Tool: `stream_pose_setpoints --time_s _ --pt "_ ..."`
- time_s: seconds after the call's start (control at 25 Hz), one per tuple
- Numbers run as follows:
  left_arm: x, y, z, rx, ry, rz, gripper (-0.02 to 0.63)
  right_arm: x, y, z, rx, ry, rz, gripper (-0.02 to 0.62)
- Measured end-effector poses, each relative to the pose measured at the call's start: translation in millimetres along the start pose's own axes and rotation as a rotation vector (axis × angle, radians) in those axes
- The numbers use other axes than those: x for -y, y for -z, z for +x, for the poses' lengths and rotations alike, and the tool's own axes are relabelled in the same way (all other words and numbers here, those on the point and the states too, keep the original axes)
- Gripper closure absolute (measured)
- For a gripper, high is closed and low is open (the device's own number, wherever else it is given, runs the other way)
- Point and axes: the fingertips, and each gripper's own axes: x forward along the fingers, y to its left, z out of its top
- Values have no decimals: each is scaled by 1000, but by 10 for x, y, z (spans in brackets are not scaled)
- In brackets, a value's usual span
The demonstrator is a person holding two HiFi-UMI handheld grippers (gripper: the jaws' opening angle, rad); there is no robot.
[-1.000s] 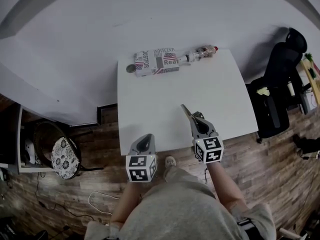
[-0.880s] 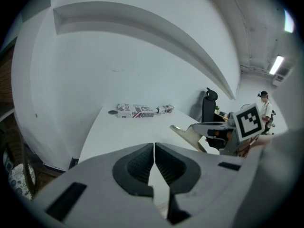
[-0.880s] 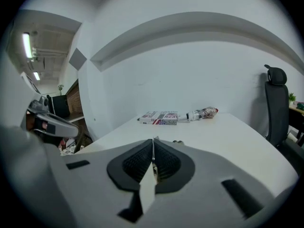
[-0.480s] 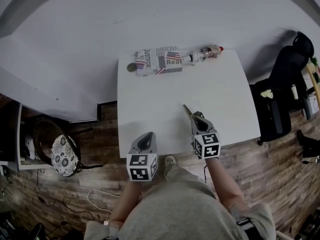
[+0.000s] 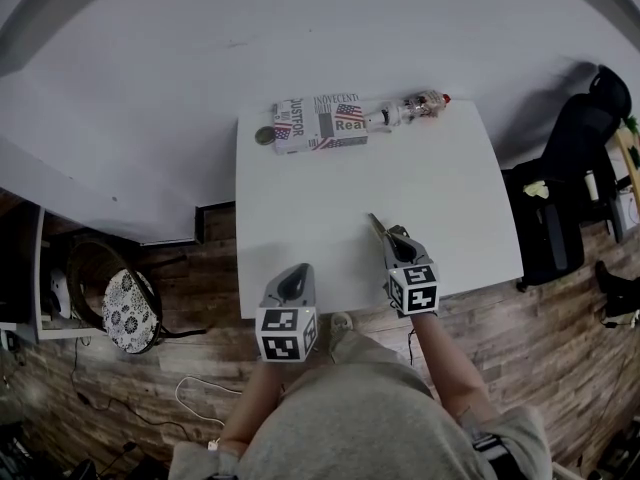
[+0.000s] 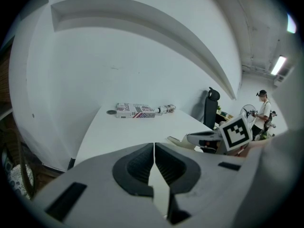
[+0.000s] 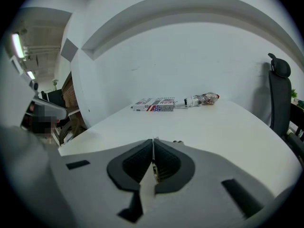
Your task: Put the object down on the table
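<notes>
Where wood floor shows at lower left of the head view, a round patterned cushion (image 5: 130, 314) sits beside the white table (image 5: 300, 198).

Left gripper (image 5: 292, 276): low in frame, at the table's near edge. Jaws together, nothing between them.

Upper centre, along the table's far edge, in a row:
- small dark disc (image 5: 262, 136), leftmost
- newsprint-patterned box (image 5: 320, 123), lying flat, just right of the disc
- plastic bottle (image 5: 415, 106) on its side, neck toward the box

Thin tan object (image 5: 376, 226): right of centre, over the near half of the table. It sticks out of the right gripper toward upper left. It is well apart from the box and bottle. Left gripper view shows it low over the tabletop; cannot tell whether it touches.

Right gripper (image 5: 392, 238): right of the left one, over the near edge. Jaws nearly together, clamped on the thin tan object.

Far right: black office chair (image 5: 560, 168) on the floor beside the table.
</notes>
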Motion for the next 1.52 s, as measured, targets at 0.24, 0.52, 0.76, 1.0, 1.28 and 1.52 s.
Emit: stream_pose_setpoints --time_s 0.24,0.52,0.76,1.0,1.28,1.52 --pt "-13 -9 4 6 0 -4 596 -6 29 52 -11 4 -14 586" --pt "-67 9 -40 9 -8 -8 596 36 4 89 -7 15 -37 581" --pt "-117 39 -93 5 -18 -10 595 105 -9 115 -7 28 -48 572" --pt "-151 50 -130 4 -22 -13 596 231 1 132 -21 55 -56 551" --pt "-195 93 -167 1 -30 -19 595 374 48 175 -34 87 -46 523" --pt "-216 138 -222 -6 -37 -21 595 457 84 212 -42 96 -32 501"
